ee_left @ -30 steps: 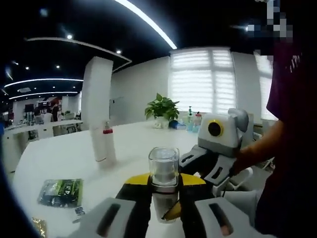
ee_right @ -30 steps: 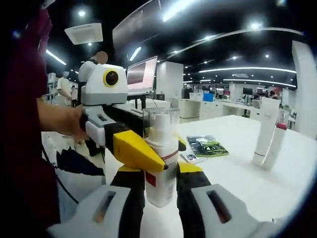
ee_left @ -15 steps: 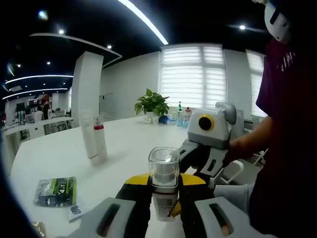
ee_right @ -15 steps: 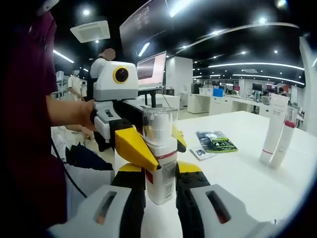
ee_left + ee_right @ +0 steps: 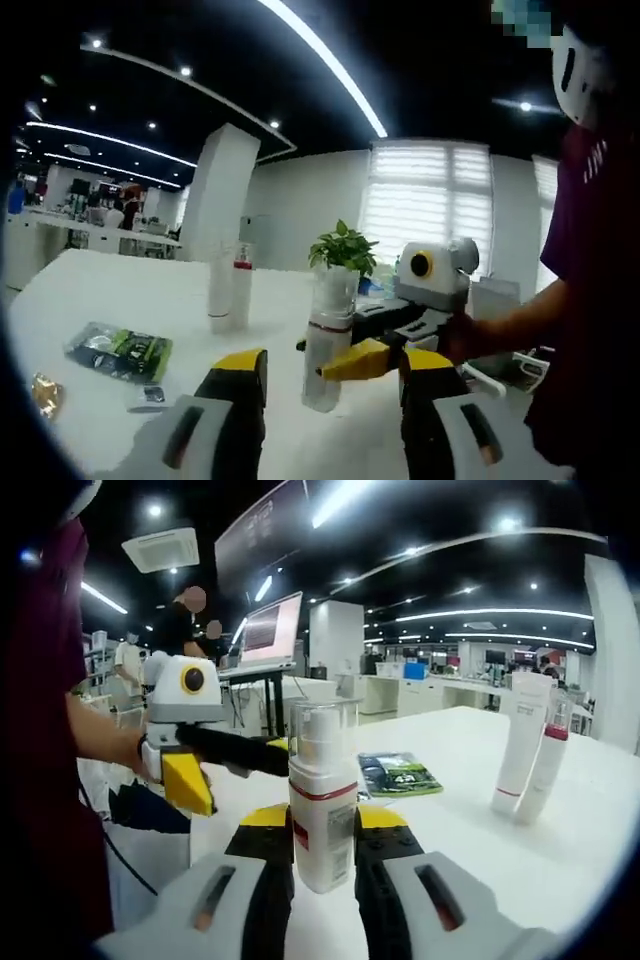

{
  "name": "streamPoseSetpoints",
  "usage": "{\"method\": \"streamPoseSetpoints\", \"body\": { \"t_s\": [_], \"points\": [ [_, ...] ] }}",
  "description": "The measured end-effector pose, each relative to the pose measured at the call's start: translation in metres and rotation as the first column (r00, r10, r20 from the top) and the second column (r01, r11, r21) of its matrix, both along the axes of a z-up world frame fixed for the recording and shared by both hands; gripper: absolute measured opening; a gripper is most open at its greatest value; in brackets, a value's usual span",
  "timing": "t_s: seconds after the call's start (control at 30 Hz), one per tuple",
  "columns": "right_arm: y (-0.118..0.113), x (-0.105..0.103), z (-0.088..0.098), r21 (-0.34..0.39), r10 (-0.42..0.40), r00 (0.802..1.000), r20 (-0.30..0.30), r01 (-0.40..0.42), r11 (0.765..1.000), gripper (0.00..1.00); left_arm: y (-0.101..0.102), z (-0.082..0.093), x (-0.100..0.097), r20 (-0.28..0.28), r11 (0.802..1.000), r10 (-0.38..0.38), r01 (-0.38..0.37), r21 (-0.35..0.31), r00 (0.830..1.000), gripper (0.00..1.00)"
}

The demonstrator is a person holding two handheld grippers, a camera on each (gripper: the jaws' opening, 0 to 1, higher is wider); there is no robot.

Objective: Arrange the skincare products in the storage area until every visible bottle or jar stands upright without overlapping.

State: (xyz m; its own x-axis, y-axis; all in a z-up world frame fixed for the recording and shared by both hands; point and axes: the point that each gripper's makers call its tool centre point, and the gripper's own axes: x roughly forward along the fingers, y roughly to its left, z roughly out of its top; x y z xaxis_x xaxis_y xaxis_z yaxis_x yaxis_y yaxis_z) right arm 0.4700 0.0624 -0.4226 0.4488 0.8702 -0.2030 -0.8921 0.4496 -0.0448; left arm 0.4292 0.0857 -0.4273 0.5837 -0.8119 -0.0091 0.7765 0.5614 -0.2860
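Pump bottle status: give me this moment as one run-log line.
pump bottle: upright on white table | right gripper: shut on it | left gripper: open, apart | two tubes: upright

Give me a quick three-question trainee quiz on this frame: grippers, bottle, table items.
1. True or false: the left gripper is shut on the bottle.
2. What lies flat on the table? A. the tubes B. the green packet C. the bottle
3. Fill in: the right gripper is ____ on the bottle.

Key: 1 false, its jaws stand wide apart; 2 B; 3 shut.
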Motion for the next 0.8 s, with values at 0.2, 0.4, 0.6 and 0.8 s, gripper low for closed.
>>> {"method": "streamPoseSetpoints", "body": {
  "t_s": [0.2,0.4,0.6,0.8],
  "points": [
    [-0.013,0.036,0.013,0.017,-0.07,0.997,0.025,0.069,0.997,0.21,0.013,-0.032,0.013,0.004,0.991,0.106,-0.106,0.084,0.994,0.77],
    [-0.021,0.064,0.018,0.009,-0.125,0.99,0.069,0.124,0.992,0.21,0.015,-0.049,0.023,0.029,0.979,0.121,-0.124,0.159,0.992,0.8],
    [-0.029,0.088,0.017,0.044,-0.177,0.984,0.025,0.176,0.983,0.21,0.004,-0.063,0.019,0.107,0.96,0.033,-0.061,0.272,0.994,0.79],
    [-0.035,0.112,0.02,0.07,-0.219,0.975,0.022,0.217,0.974,0.21,-0.007,-0.057,0.011,0.101,0.977,-0.013,-0.009,0.212,0.995,0.79]
  ]
}}
